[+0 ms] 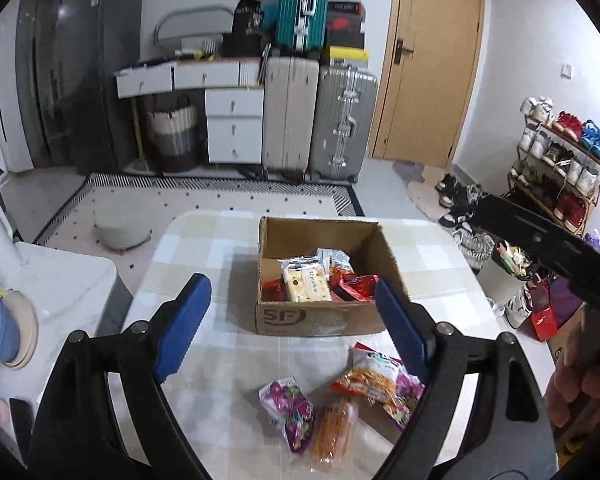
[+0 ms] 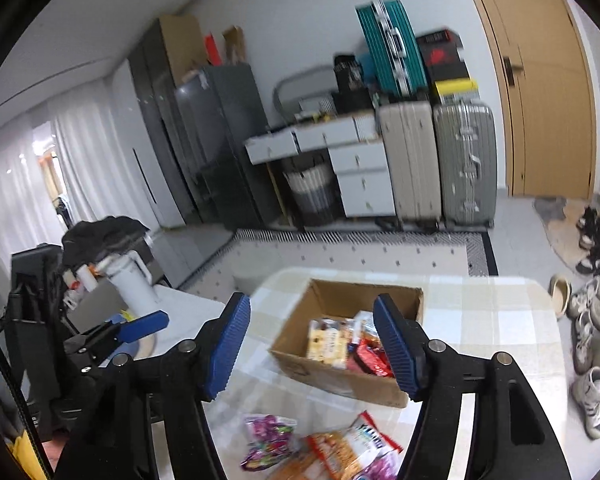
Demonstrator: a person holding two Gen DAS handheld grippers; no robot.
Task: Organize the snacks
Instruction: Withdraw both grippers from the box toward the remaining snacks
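**Both my grippers open and empty above a table of snacks**

A table (image 1: 204, 240) with a pale checked cloth fills the lower middle of both views. On it, toward the far edge and roughly midway across, sits an open cardboard box (image 1: 320, 320) with "SF" printed on its near wall. Inside the box lie several snack packets (image 1: 306, 286): a pale yellow one on top, red ones beside it toward the right wall.

Near the table's front edge, well apart from the box, lies a loose cluster of packets: a white and red bag (image 1: 374, 362) farthest back, an orange packet (image 1: 334, 428) in front of it, and a purple packet (image 1: 288, 408) at the left of the cluster.

My left gripper (image 1: 290, 324) hangs over the table, blue pads spread wide, nothing between them. My right gripper (image 2: 314, 346) is likewise open and empty; its jaws frame the box from above.
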